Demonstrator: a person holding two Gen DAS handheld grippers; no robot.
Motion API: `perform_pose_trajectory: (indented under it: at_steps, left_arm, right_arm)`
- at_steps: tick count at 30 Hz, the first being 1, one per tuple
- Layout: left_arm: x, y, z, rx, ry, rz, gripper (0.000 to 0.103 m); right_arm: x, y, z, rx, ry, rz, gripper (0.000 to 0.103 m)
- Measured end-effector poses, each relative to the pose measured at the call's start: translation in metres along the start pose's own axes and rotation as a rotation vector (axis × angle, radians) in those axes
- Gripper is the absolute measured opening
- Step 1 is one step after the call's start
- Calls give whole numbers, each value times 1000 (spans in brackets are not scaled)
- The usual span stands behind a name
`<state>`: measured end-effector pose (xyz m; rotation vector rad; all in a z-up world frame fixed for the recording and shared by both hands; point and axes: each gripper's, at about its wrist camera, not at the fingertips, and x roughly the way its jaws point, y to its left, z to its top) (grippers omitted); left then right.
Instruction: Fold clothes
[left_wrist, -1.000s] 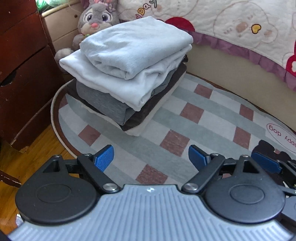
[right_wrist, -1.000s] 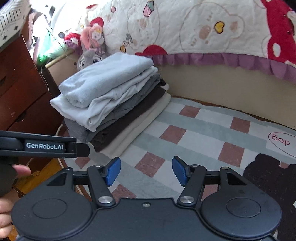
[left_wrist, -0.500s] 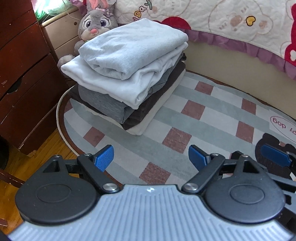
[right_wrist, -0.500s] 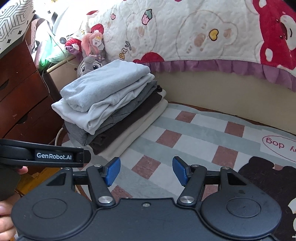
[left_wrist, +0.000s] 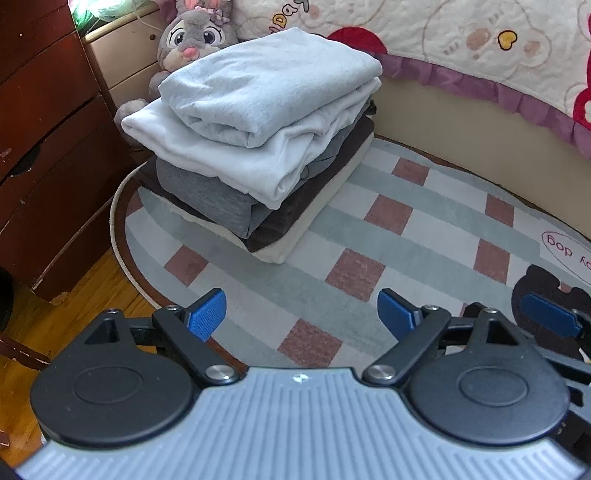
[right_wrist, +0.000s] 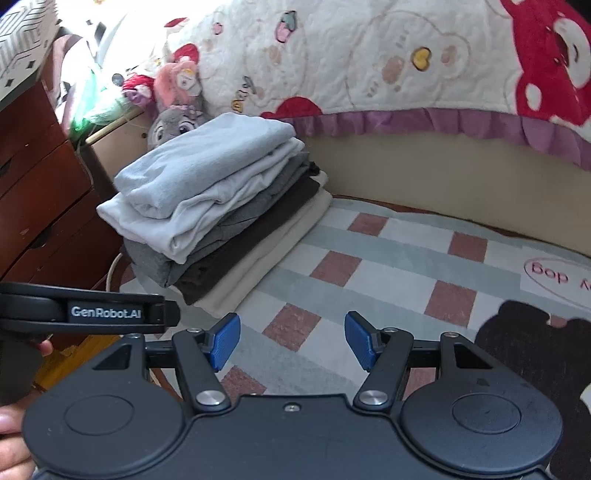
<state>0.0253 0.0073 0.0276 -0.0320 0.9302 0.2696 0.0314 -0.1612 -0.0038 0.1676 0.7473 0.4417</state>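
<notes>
A stack of folded clothes rests on the far left part of a checked rug: pale blue on top, then white, grey, dark brown and cream. The right wrist view shows the same stack. My left gripper hovers over the rug in front of the stack, jaws opening, nothing between them. My right gripper is open and empty over the rug, to the right of the left one. One blue finger of the right gripper shows at the left view's right edge.
A dark wooden dresser stands at the left, bare wooden floor beside it. A plush rabbit sits behind the stack. A bed with a quilted cover bounds the rug's far side. A hand holds the left gripper's body.
The stack sits slightly lower in both views than before. Nothing has been taken hold of or let go, and the clothes keep their shape.
</notes>
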Motion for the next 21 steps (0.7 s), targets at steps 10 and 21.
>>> perform_pose_trajectory:
  at_steps: [10, 21]
  left_arm:
    - [-1, 0, 0, 14, -4, 14, 91]
    - [-2, 0, 0, 28, 6, 5, 91]
  right_arm:
    - [0, 3, -2, -6, 3, 3, 68]
    - [-2, 8, -3, -34, 4, -6, 68]
